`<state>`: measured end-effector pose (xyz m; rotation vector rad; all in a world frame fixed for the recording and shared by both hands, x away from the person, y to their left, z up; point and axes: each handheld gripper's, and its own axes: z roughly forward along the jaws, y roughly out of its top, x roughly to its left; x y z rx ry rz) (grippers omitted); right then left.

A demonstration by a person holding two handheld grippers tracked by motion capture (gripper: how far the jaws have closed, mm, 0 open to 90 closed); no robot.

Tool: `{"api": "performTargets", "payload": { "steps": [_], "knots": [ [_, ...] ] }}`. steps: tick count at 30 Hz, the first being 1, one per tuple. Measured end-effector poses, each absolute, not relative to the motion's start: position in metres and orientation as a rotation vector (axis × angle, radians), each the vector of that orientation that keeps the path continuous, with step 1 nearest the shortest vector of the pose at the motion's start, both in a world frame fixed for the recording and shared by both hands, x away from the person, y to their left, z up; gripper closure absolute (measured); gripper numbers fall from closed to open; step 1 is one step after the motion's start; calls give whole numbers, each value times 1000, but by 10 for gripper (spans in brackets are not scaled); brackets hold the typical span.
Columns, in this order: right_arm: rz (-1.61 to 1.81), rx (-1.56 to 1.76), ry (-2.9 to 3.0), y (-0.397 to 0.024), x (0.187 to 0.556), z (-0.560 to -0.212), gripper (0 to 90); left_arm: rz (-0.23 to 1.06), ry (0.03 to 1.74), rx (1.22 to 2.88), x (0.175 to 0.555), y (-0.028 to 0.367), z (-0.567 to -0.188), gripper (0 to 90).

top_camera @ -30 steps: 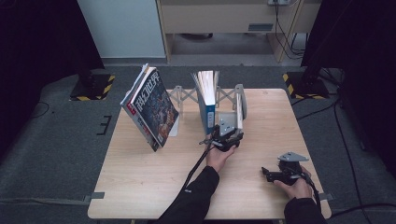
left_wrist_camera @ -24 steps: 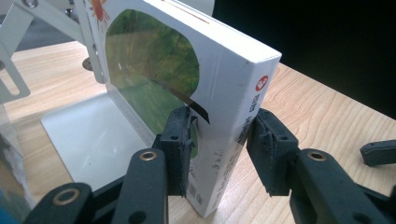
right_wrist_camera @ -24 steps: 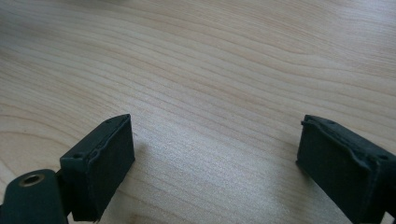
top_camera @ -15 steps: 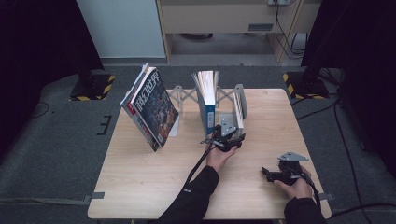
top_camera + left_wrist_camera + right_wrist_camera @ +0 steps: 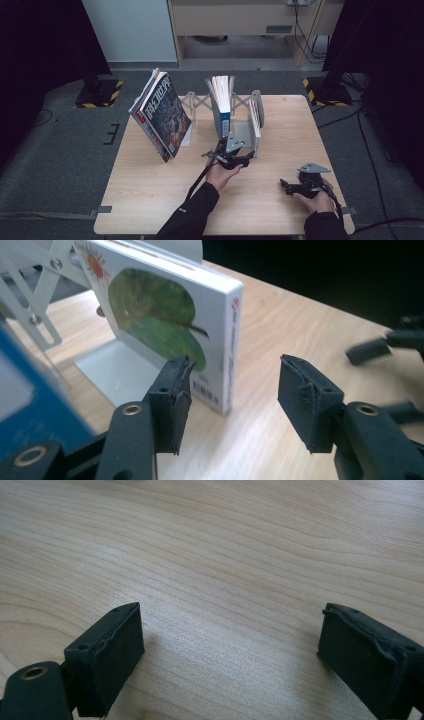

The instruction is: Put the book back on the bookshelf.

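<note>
At 10 o'clock a magazine [image 5: 162, 116] leans on the table [image 5: 150, 200], at 12 the white book [image 5: 256, 119] stands in the rack [image 5: 246, 131], your left gripper [image 5: 239, 154] just before it, jaws just opening and gripping nothing, and at 4 your right gripper [image 5: 287, 185] rests, jaws spread.

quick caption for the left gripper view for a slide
Left gripper, jaws just opened with nothing between them, facing the white picture book standing upright in the metal book rack.
</note>
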<state>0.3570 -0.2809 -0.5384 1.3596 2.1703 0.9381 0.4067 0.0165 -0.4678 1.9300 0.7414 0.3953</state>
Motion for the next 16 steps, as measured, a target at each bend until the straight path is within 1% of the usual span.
{"api": "performTargets", "payload": {
  "steps": [3, 7, 14, 16],
  "knots": [
    [938, 1360, 2170, -281, 357, -538, 113, 368, 746, 1941, 399, 27, -469, 439],
    [937, 1359, 2169, -281, 357, -538, 113, 380, 738, 1999, 389, 45, -475, 382],
    [938, 1359, 2170, -281, 357, -538, 112, 350, 785, 2046, 374, 84, -486, 315],
    [938, 1359, 2171, -281, 357, -538, 112, 348, 787, 2061, 372, 89, -487, 288]
  ]
}}
